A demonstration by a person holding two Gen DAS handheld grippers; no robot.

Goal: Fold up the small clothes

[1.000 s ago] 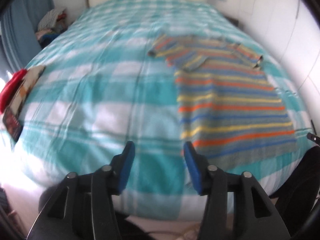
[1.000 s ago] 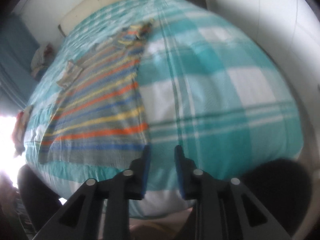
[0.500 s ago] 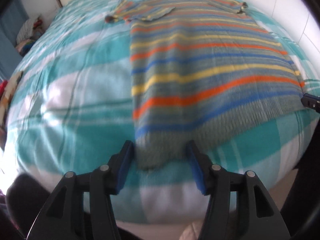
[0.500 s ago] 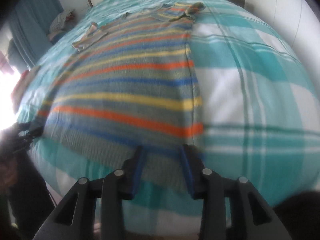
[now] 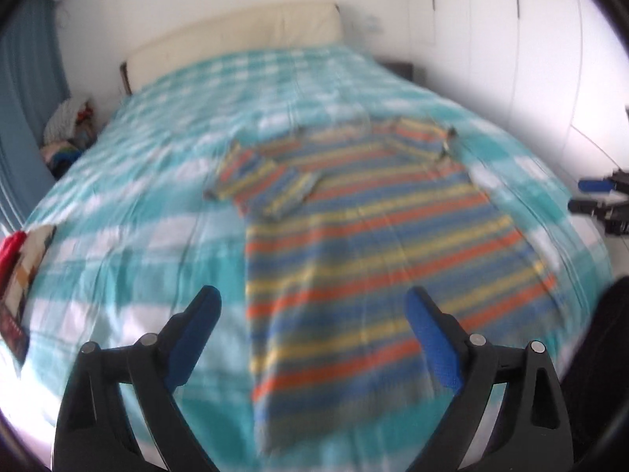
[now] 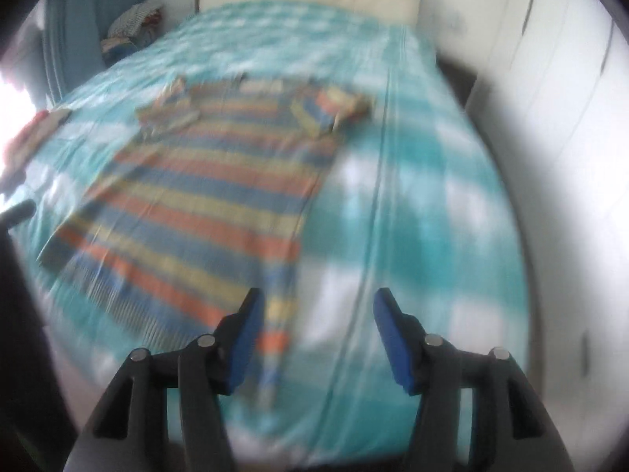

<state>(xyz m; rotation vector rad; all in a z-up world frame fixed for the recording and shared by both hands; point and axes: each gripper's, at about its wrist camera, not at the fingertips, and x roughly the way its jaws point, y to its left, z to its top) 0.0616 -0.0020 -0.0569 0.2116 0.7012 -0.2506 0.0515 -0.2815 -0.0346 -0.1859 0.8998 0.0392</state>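
**One Shirt, Two Open Grippers**

Both pictures are blurry. One striped shirt (image 5: pixel 377 244) lies flat on the bed (image 5: pixel 129 212), near its front edge. The left gripper (image 5: pixel 314 314) has just opened wide. The right gripper (image 6: pixel 314 314) has just opened partway. Both hold nothing and hang over the shirt's bottom corners.

One striped shirt (image 5: pixel 377 244) with two sleeves, both folded inward. One bed (image 5: pixel 149 181), one headboard (image 5: pixel 243 35). Two hand-held grippers: left (image 5: pixel 314 314), right (image 6: pixel 316 314). One clothes pile (image 5: pixel 67 133) beside bed. One curtain (image 5: pixel 23 98).
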